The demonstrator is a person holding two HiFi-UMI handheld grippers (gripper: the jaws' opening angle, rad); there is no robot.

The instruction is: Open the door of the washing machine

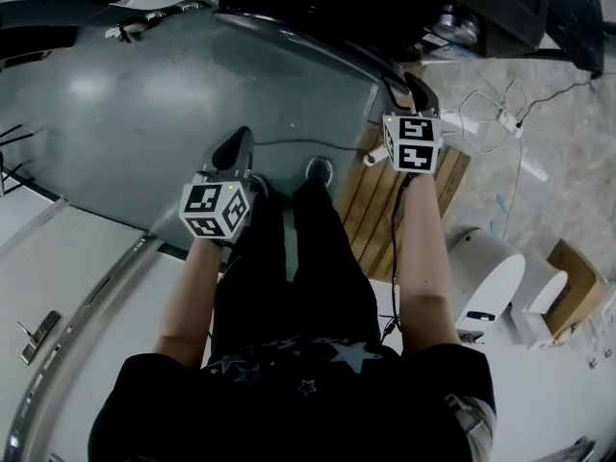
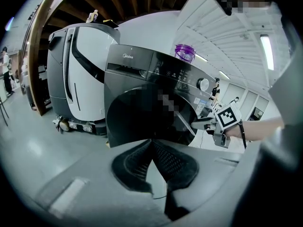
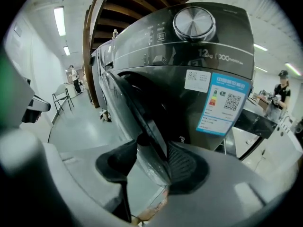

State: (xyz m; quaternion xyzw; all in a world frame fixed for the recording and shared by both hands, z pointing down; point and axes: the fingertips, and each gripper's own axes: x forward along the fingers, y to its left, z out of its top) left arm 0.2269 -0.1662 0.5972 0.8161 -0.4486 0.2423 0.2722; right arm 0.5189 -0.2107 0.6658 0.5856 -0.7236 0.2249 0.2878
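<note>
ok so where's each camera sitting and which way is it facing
Head view: on the person's head, looking steeply down at the floor; shows legs, forearms, the left gripper and right gripper.
Left gripper view: rides the left gripper, facing the washing machine front-on; its shut jaws show below.
Right gripper view: rides the right gripper, close to the machine, the door edge between its jaws.
Shared: the left gripper view also catches the right gripper at the door.

Glossy dark door (image 3: 140,109), brushed-metal knob (image 3: 194,23), wooden pallet (image 1: 371,210)
</note>
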